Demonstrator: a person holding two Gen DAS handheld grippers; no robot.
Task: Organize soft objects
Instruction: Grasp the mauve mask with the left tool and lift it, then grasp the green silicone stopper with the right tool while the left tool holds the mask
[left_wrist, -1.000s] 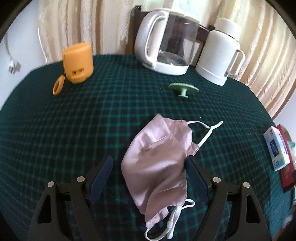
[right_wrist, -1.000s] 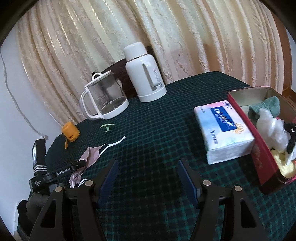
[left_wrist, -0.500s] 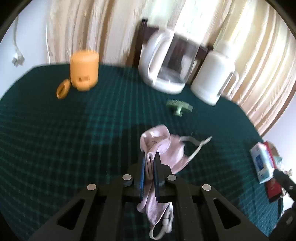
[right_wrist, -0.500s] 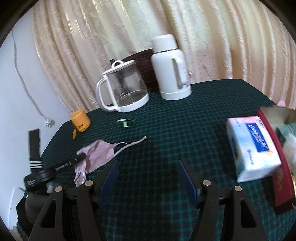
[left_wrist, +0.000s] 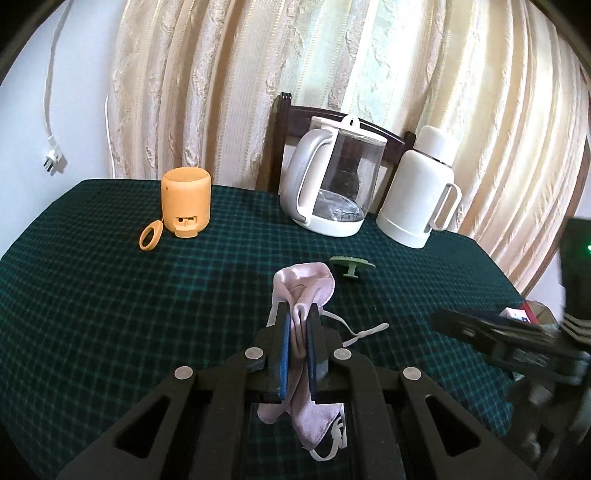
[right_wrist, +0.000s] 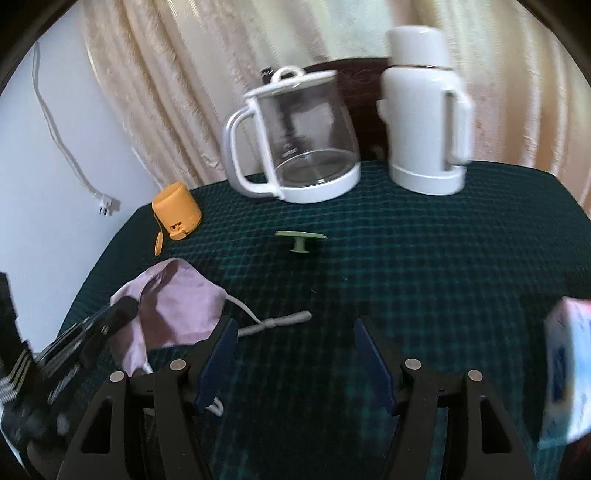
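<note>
A pink cloth face mask (left_wrist: 308, 286) with white ear loops hangs lifted off the dark green checked tablecloth (left_wrist: 92, 295). My left gripper (left_wrist: 298, 314) is shut on it, and its blue pads pinch the folded fabric. In the right wrist view the same mask (right_wrist: 184, 302) hangs at the lower left from the left gripper's fingers (right_wrist: 122, 312), and one white loop trails on the cloth. My right gripper (right_wrist: 293, 328) stands open just right of the mask, with only tablecloth between its fingers.
An orange cylindrical speaker (left_wrist: 185, 201) with a ring strap stands at the back left. A glass kettle (left_wrist: 334, 186) and a white thermos jug (left_wrist: 419, 192) stand at the back. A green suction disc (left_wrist: 351, 264) lies mid-table. A tissue pack (right_wrist: 569, 373) is blurred at the right edge.
My left gripper closed on the pink mask and raised it off the table. The right gripper swept left, from the tissue pack and red box towards the mask, and stayed open.
</note>
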